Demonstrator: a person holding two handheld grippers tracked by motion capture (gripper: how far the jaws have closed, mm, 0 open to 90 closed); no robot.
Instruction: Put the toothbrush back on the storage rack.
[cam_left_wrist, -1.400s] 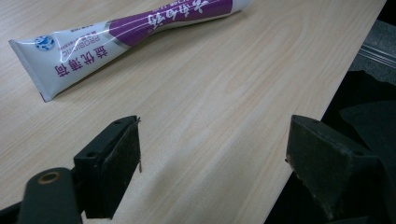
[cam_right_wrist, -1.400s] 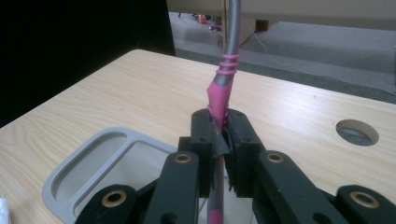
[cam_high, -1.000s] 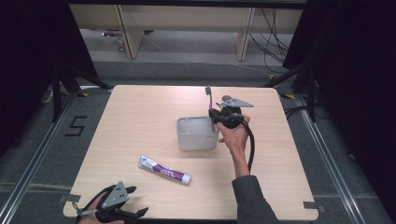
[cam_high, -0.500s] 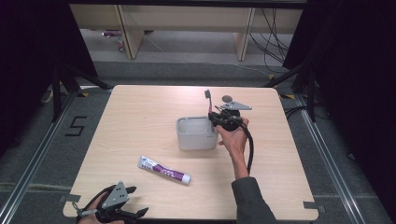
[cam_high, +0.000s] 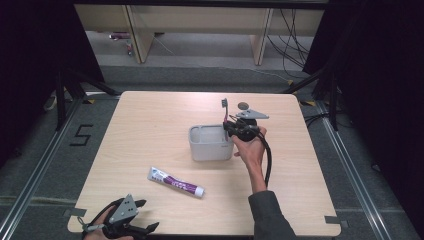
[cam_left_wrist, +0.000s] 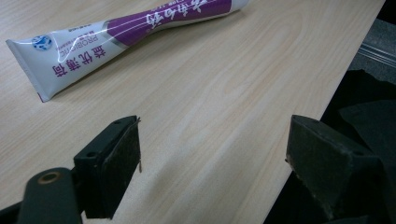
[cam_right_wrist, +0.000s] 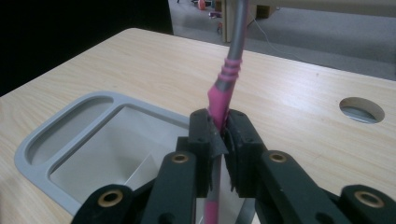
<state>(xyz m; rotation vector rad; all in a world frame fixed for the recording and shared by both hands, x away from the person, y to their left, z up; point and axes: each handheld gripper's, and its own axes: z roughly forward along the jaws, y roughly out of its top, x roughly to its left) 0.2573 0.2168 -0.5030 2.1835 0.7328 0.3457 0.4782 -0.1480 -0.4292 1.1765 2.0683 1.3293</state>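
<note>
My right gripper hangs at the right edge of a grey holder, with the person's hand under it. Its pads are on the pink part of a toothbrush that stands upright, its head above the gripper. The right gripper has just been opening its jaws a little, with the handle still between them. The lower end of the brush reaches down into the holder. My left gripper rests open at the table's near left corner. A white and purple toothpaste tube lies ahead of the left gripper.
The toothpaste tube lies flat between the holder and the near edge. A round hole is cut in the tabletop behind the right gripper. Shelving and cables stand beyond the table's far edge.
The toothbrush head sits slightly lower than a second ago. Both hands stay where they were, and the tube has not moved.
</note>
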